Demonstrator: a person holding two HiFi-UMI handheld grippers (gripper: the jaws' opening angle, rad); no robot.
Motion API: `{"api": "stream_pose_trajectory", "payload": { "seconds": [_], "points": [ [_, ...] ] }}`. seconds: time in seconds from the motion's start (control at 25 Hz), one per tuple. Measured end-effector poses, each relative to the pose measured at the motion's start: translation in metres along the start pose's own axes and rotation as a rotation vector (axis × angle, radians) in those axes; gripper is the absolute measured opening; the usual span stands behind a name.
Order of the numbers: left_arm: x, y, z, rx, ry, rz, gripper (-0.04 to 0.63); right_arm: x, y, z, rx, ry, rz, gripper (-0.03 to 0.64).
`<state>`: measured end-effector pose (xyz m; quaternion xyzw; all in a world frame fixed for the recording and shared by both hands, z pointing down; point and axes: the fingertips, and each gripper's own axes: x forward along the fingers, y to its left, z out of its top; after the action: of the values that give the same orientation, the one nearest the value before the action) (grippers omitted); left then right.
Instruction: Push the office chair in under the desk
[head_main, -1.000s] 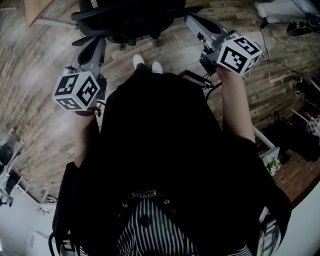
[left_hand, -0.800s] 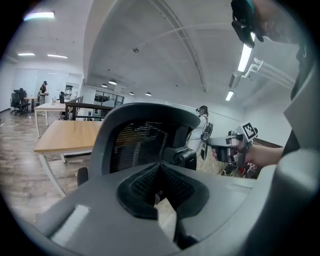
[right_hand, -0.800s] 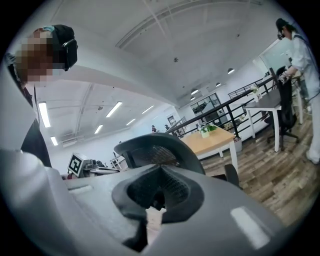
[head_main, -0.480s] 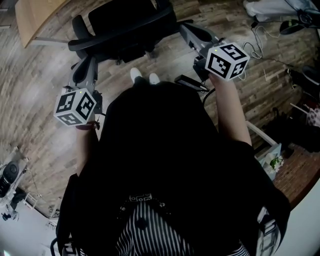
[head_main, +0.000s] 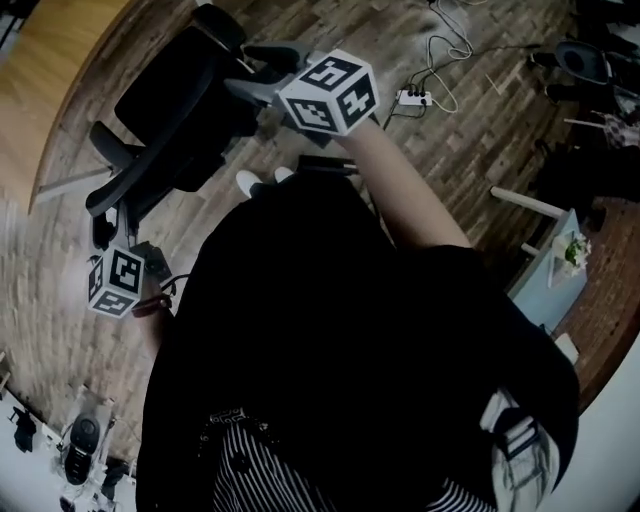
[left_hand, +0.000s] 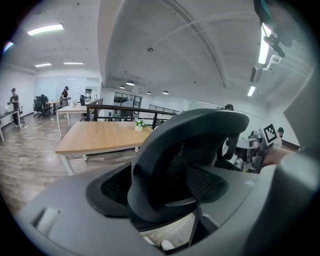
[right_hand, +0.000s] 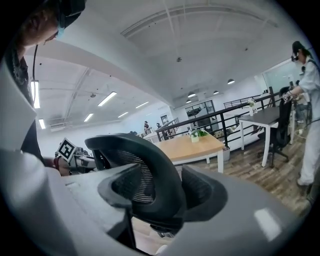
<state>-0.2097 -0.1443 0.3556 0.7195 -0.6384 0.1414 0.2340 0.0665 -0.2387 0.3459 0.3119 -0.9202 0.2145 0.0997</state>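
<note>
Head view: left gripper (head_main: 100, 222) and right gripper (head_main: 245, 72), jaws just opened wide, each frame the top rim of the office chair (head_main: 170, 120) without pinching it. Desk (head_main: 55, 75) lies beyond the chair. Likely heavy but free-rolling; push the stiff frame, not the yielding mesh.

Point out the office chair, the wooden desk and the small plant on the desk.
office chair (left_hand: 200, 120): left gripper view, on the curved top rim of its back.
wooden desk (left_hand: 97, 137): left gripper view, on a bare part of its top.
small plant (left_hand: 139, 122): left gripper view, on its leaves.
</note>
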Motion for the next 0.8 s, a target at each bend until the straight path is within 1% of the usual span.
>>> {"api": "stream_pose_trajectory", "payload": {
  "seconds": [0.16,0.28,0.4,0.6,0.72,0.8],
  "points": [
    [0.019,-0.006,-0.004,0.018,0.02,-0.028,0.341,-0.005,-0.011,-0.008,0.003,-0.003,-0.015,0.26],
    [0.025,0.008,-0.009,0.023,0.033,-0.009,0.35,0.004,-0.013,-0.019,0.007,0.019,-0.005,0.274],
    [0.041,0.018,-0.014,0.019,0.045,-0.012,0.35,0.018,-0.022,-0.026,0.001,0.04,-0.011,0.282],
    [0.045,0.021,-0.012,-0.009,0.025,-0.003,0.351,0.034,-0.022,-0.02,-0.039,0.072,0.015,0.285],
    [0.043,0.025,-0.015,-0.012,0.035,-0.003,0.351,0.043,-0.017,-0.021,-0.045,0.086,0.029,0.285],
    [0.049,0.024,-0.014,-0.008,0.038,-0.016,0.351,0.047,-0.018,-0.016,-0.05,0.084,0.023,0.285]
  ]
}}
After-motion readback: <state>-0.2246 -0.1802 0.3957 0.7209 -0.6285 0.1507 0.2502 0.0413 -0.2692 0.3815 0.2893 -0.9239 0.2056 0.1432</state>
